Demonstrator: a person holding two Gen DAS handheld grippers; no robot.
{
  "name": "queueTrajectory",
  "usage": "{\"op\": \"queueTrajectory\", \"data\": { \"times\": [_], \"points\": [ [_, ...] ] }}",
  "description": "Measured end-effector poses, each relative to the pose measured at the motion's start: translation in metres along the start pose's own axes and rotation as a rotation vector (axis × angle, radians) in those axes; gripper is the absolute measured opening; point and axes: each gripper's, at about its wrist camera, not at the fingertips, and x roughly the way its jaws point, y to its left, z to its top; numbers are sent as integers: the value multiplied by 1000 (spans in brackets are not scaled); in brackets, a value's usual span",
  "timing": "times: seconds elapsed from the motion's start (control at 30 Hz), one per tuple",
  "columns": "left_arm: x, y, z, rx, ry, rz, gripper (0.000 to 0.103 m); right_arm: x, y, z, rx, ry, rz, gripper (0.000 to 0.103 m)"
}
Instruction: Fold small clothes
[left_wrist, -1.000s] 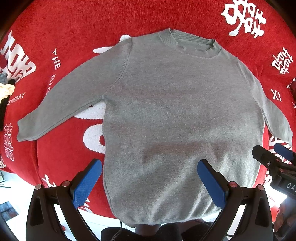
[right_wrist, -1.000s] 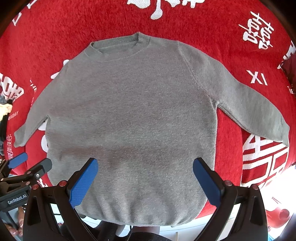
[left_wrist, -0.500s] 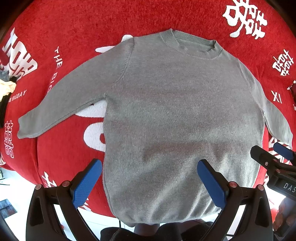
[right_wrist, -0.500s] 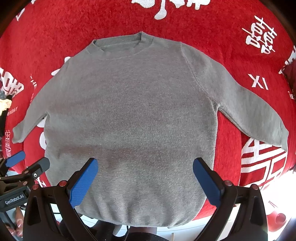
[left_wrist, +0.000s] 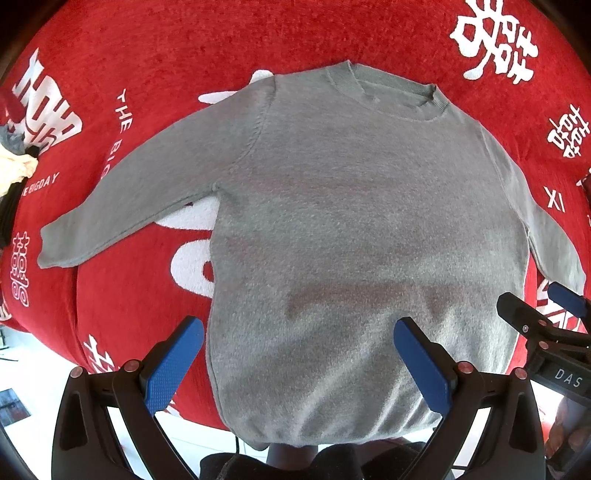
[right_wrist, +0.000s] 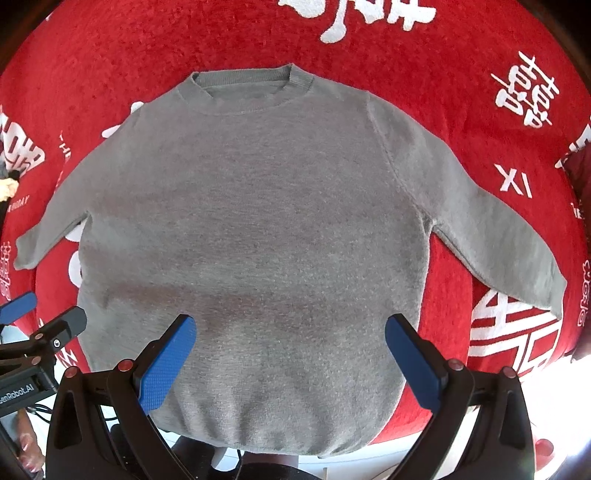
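The left gripper (left_wrist: 297, 354) hangs over the lower part of the grey sweater (left_wrist: 362, 236) with its blue pads spread wide and nothing between them; the right gripper (right_wrist: 291, 350) does likewise, jaws wide and empty, beside it. The sweater lies flat and face up on the red blanket (left_wrist: 184, 59), collar at 12 o'clock, hem at 6 o'clock hanging a little past the blanket's near edge, one sleeve (left_wrist: 129, 206) running out toward 8 o'clock and the other sleeve (right_wrist: 491, 229) toward 4 o'clock. Folding appears not yet begun. A sound first move would be for each gripper to pinch a cuff or shoulder cleanly, one layer only, and bring the sleeves across the chest without dragging the body. A small heap of other clothes (left_wrist: 14, 166) sits at 9 o'clock, well apart; nothing blocks the sleeves.
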Motion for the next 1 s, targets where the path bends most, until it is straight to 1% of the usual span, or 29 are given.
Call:
{"op": "queueTrajectory", "data": {
  "times": [0.27,0.67,1.0],
  "points": [
    [-2,1,-3,-34,-2,12,103,-3,13,5,-70,-18,-49,102],
    [-7,1,-1,-75,-16,34,103,-4,21,10,-112,-32,-13,102],
    [-9,6,0,-113,-37,37,103,-2,23,15,-129,-28,18,102]
  ]
}}
